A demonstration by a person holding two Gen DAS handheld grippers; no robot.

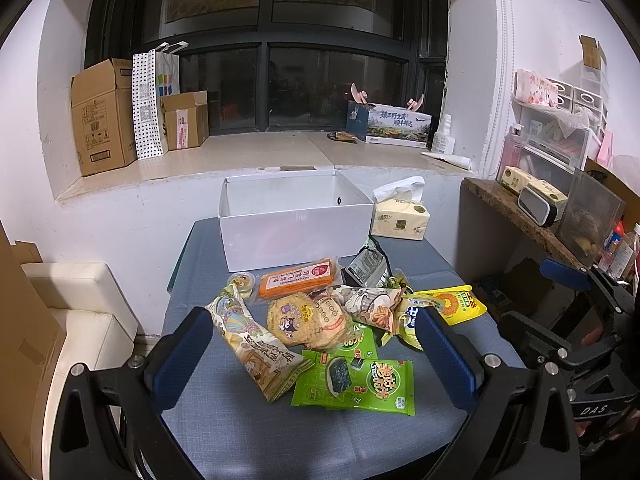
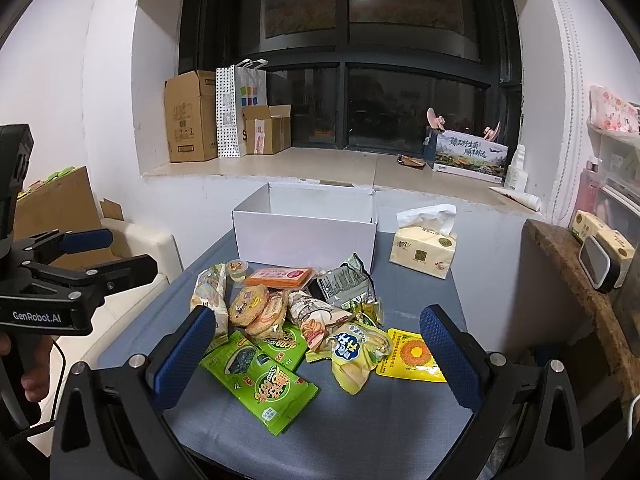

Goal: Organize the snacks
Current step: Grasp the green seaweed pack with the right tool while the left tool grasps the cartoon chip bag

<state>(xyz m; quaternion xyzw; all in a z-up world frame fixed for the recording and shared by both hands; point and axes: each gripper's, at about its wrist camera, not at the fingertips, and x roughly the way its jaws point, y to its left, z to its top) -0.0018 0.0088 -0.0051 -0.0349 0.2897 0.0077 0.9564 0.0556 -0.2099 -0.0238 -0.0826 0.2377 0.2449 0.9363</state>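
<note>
**Crinkly packets waited in a heap before the white box**

Foil and plastic film made up nearly the whole pile of snacks, which lay on the grey counter [image 1: 248,440] just in front of the open white box [image 1: 296,236]. Nothing of the snacks showed inside the box, so by my reading the sorting had not begun.

Nearest the box sat an orange flat pack [image 1: 297,280] and a small jelly cup [image 1: 242,282]. Further from the box lay round rice crackers [image 1: 288,320], a long patterned bag [image 1: 256,348], and two green seaweed packets, the nearer one [image 1: 356,386] at the front of the heap. A yellow sunflower pouch [image 2: 412,354] lay out to the box's right-hand side, near a yellow puffed bag [image 2: 356,354].

Both tools hovered over the heap, holding nothing. The left tool [image 1: 316,354] had its blue pads spread wide around the pile, and the right tool [image 2: 316,354] stood just as wide.

All of it looked light. The film bags would likely be slippery and would crumple (the puffed ones may slide out under a hard squeeze), so a pinch on a sealed edge or corner seemed the safest hold. The crackers looked brittle, so a gentle grip across the wrapper's rim should suit them. The orange pack looked stiffer and could probably take a firmer pinch across its narrow side.
</note>
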